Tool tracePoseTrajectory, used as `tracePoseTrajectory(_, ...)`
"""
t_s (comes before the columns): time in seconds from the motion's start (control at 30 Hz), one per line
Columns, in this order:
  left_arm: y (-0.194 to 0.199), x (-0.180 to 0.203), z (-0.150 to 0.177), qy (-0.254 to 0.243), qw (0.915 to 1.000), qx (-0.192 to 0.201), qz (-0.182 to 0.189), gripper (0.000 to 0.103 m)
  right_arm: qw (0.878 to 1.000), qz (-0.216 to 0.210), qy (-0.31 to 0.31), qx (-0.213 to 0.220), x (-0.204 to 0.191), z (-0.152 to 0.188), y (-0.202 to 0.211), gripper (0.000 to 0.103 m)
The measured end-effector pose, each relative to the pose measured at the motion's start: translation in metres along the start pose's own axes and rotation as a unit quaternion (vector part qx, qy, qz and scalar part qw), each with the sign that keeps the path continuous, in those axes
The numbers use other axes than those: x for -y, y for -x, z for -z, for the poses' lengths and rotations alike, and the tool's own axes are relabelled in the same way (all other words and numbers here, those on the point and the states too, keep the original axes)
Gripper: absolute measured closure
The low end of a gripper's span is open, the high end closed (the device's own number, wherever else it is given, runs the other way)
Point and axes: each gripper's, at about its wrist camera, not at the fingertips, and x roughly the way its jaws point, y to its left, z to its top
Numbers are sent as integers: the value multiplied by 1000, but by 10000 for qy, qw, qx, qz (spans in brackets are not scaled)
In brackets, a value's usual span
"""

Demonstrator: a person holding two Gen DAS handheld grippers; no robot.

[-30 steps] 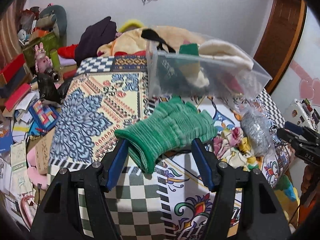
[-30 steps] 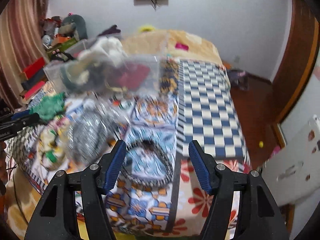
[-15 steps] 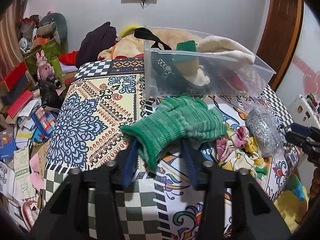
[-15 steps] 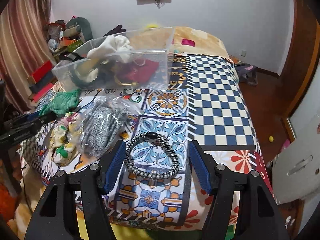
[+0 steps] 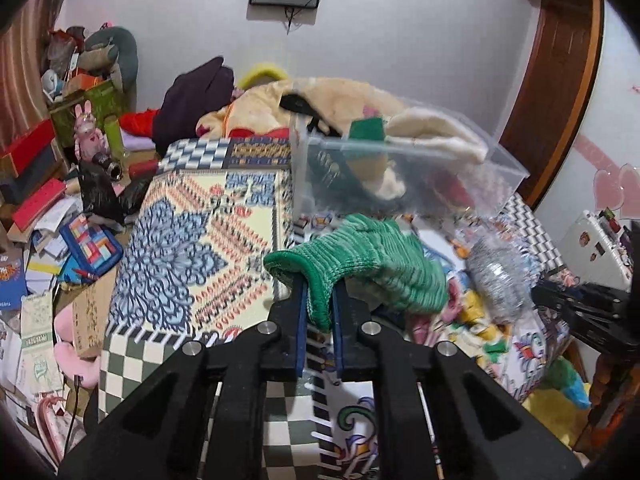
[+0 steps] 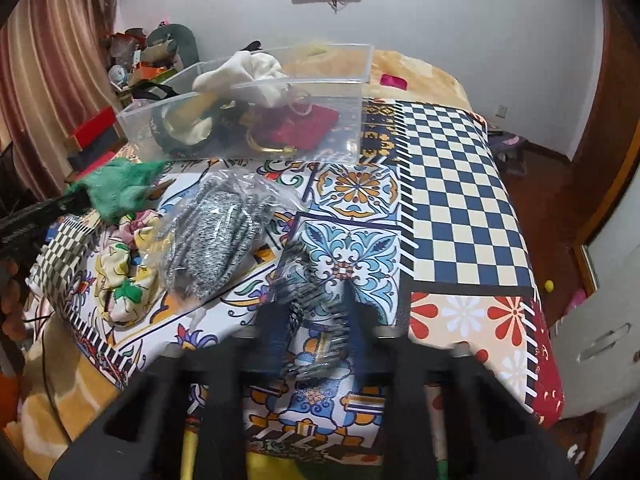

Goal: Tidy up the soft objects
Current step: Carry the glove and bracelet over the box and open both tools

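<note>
My left gripper is shut on the cuff of a green knit glove, held just above the patterned bedcover; the glove also shows in the right wrist view. A clear plastic bin with soft items stands behind it, also in the right wrist view. My right gripper is blurred, its fingers closing around a black-and-white braided hairband on the cover.
A bagged grey knit item and a floral scrunchie lie left of the hairband. The bedcover drops off at the front and right edges. Clutter and boxes fill the floor at left.
My left gripper closed on the green glove's cuff and lifted it slightly. My right gripper moved down over the hairband and its fingers narrowed around it.
</note>
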Motion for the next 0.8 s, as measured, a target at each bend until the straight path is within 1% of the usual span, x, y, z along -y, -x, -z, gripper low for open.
tracePoseTrajectory(0.13, 16, 7, -14, -92, 9995, 296, 74, 94, 9999, 64, -127, 41, 4, -1, 3, 94)
tracePoseTrajectory(0.23, 24, 15, -28, -138, 9985, 495, 171, 94, 9998, 36, -157, 152, 5, -6, 11, 94)
tracePoseTrajectory(0.33, 32, 21, -42, -220, 9969, 708, 256, 94, 9993, -18, -143, 354, 5, -17, 22, 94)
tracePoseTrajectory(0.4, 37, 27, -52, -279, 9955, 861, 284, 94, 9984, 3, -103, 559, 3, -26, 32, 94)
tracePoseTrajectory(0.5, 42, 33, -67, -330, 9932, 1072, 322, 94, 9963, -118, -103, 845, 2, -42, 43, 94)
tracePoseTrajectory(0.6, 44, 37, -79, -353, 9910, 1252, 322, 94, 9939, -148, -27, 1095, -3, -59, 49, 94)
tracePoseTrajectory(0.8, 33, 34, -104, -273, 9899, 1370, 252, 94, 9889, -152, 131, 1469, -12, -91, 51, 94)
